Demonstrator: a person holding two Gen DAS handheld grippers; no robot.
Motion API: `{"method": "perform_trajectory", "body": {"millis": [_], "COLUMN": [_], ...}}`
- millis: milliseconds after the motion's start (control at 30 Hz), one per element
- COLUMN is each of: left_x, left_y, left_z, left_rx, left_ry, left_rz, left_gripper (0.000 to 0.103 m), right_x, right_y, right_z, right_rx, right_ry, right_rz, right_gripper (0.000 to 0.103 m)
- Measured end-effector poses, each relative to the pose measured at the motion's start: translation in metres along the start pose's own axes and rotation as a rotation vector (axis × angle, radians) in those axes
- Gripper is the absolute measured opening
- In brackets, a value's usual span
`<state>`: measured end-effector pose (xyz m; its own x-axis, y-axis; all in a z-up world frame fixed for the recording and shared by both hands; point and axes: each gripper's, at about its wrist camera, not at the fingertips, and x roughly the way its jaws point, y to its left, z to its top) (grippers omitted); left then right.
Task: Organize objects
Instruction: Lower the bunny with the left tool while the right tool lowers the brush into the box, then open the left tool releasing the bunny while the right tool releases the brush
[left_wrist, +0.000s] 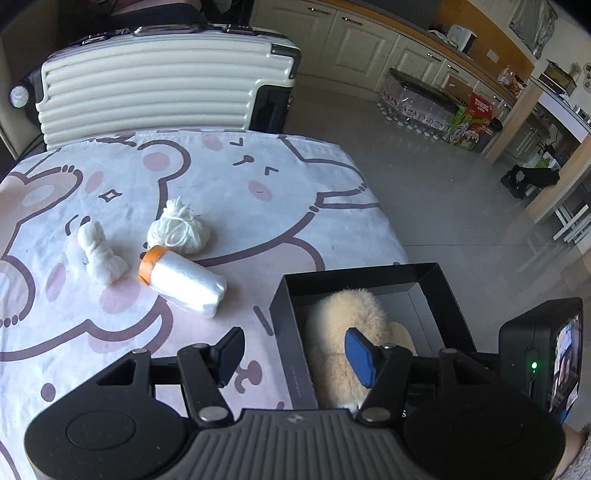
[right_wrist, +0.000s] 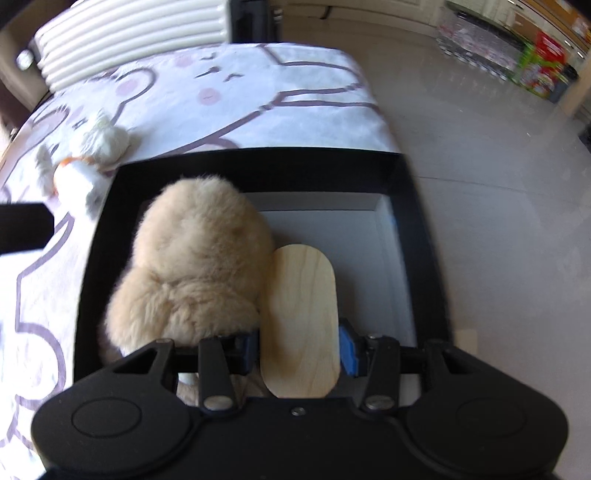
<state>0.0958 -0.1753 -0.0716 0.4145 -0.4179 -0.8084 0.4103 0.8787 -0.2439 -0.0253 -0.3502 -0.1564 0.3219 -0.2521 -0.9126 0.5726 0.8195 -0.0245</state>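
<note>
A black box (left_wrist: 428, 275) (right_wrist: 424, 177) sits at the table's right edge and holds a beige fluffy toy (left_wrist: 343, 317) (right_wrist: 195, 266). My right gripper (right_wrist: 297, 350) is over the box, shut on an oval wooden board (right_wrist: 301, 317) held beside the toy. My left gripper (left_wrist: 295, 350) is open and empty, above the box's left wall. On the cloth to the left lie a white yarn ball (left_wrist: 181, 229) (right_wrist: 107, 142), a white roll with an orange band (left_wrist: 184, 280) (right_wrist: 75, 177) and a knotted white cloth (left_wrist: 98, 254).
The table has a cartoon bear cloth (left_wrist: 258, 177). A white ribbed suitcase (left_wrist: 155, 85) stands behind the table. The tiled floor (left_wrist: 443, 206) lies to the right, with bottle packs and cartons (left_wrist: 469, 122) by the kitchen cabinets.
</note>
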Motion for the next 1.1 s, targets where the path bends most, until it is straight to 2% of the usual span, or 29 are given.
{"method": "perform_trajectory", "body": {"millis": [167,400,567,700,1100], "left_x": [0.003,0.001,0.001,0.001,-0.006], "left_y": [0.006,-0.015,-0.027,-0.031,-0.042], "left_z": [-0.001,-0.006,-0.01,-0.011,-0.017], "left_rx": [-0.006,0.071,0.116,0.13,0.162], "left_ry": [0.016,0.022,0.028,0.035,0.043], "left_rz": [-0.008,-0.028,-0.026,-0.014,0.029], "left_gripper": [0.06,0.06,0.06,0.06,0.06], "right_x": [-0.005,0.0,0.0,-0.007,-0.052], "right_y": [0.022,0.014,0.012,0.01,-0.014], "right_z": [0.003,-0.006,-0.014,-0.016,-0.014], "right_rx": [-0.097,-0.092,-0.08,-0.081,0.052], "right_ry": [-0.013,0.085,0.11,0.116,0.022], "right_rz": [0.022,0.025,0.076,0.084,0.081], "right_gripper": [0.045,0.045,0.045,0.05,0.05]}}
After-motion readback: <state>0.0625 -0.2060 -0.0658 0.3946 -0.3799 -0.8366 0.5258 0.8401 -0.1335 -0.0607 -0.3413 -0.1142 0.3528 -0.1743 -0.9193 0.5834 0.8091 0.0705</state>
